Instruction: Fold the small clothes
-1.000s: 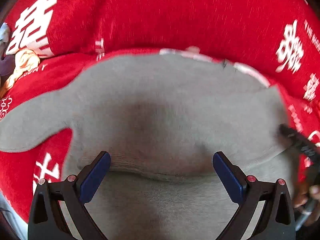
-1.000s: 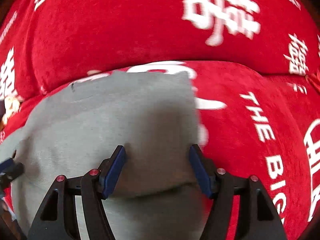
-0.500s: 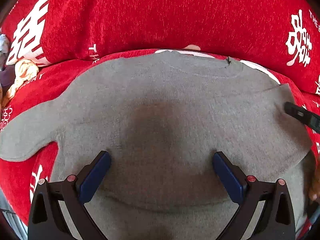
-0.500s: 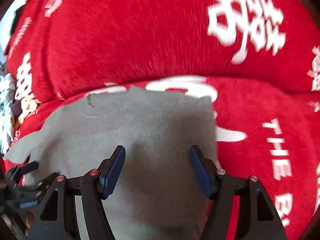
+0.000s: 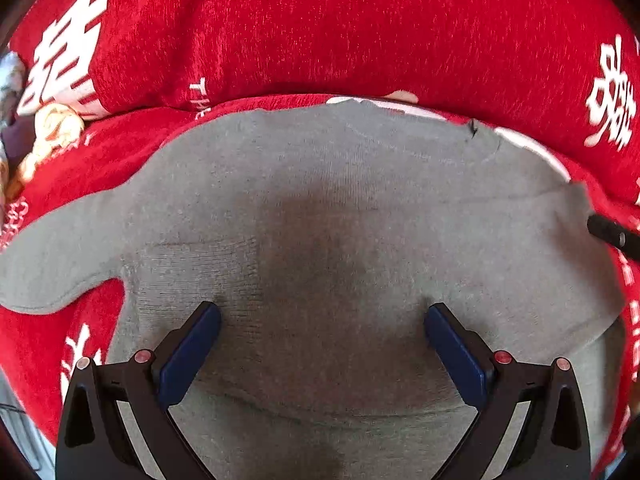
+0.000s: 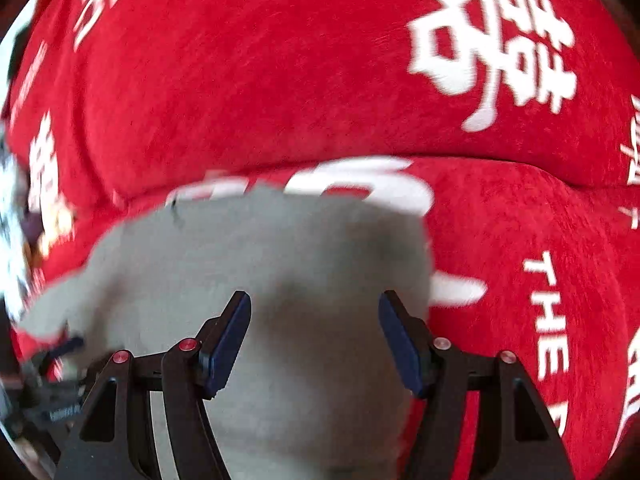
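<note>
A small grey knit top [image 5: 328, 208] lies flat on a red plush cover [image 5: 340, 32], its neck toward the backrest. One sleeve [image 5: 60, 252] sticks out to the left; the right side is folded in over the body. My left gripper [image 5: 322, 322] hovers open above the lower body of the top, nothing between its blue pads. In the right wrist view the same top [image 6: 280, 264] looks blurred, and my right gripper [image 6: 314, 320] stands open over its right part, gripping nothing. A tip of the right gripper [image 5: 608, 232] shows at the left view's right edge.
The red cover with white lettering [image 6: 492, 48] drapes a sofa seat and its backrest, which rises right behind the top. A pale soft toy or bundle [image 5: 52, 128] lies at the far left. Bare red seat [image 6: 540, 280] stretches to the right of the garment.
The right gripper has drawn back and to the right, and more of the top shows in its view. In the left view the bunched hem fold has flattened and the top lies smoother.
</note>
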### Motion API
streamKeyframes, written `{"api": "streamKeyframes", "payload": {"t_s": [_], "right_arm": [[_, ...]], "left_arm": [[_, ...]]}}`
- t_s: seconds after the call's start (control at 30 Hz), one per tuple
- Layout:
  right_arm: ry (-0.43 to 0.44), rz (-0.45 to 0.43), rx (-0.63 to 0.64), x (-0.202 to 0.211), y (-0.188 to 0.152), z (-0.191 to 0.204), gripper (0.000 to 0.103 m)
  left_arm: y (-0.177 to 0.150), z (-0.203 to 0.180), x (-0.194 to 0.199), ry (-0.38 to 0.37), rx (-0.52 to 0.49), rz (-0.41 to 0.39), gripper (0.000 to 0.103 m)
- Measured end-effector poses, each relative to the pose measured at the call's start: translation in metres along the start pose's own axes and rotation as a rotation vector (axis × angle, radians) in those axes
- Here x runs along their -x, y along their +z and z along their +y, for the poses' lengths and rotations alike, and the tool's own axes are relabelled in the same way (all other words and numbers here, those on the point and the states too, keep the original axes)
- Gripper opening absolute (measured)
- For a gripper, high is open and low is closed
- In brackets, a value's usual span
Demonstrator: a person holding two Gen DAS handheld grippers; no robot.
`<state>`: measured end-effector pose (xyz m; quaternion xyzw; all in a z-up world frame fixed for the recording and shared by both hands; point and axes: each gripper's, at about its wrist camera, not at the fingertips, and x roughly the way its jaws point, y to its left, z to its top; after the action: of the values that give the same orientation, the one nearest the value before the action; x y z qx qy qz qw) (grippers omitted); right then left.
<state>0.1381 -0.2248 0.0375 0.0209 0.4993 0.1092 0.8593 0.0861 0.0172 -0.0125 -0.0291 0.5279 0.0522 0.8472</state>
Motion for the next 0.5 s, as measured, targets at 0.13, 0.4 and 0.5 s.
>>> {"api": "streamKeyframes", "payload": {"t_s": [0.13, 0.4, 0.5], "right_arm": [[-0.185, -0.013, 0.146, -0.006, -0.036, 0.033, 0.07], [-0.219, -0.059, 0.139, 0.035, -0.092, 0.047, 0.077], [-0.204, -0.069, 0.112, 0.047, -0.113, 0.048, 0.077]], "left_arm": [[-0.011, 0.006, 0.009, 0.003, -0.005, -0.014, 0.103], [-0.045, 0.021, 0.027, -0.021, 0.015, -0.053, 0.103], [-0.055, 0.025, 0.032, -0.035, 0.029, -0.039, 0.103]]}}
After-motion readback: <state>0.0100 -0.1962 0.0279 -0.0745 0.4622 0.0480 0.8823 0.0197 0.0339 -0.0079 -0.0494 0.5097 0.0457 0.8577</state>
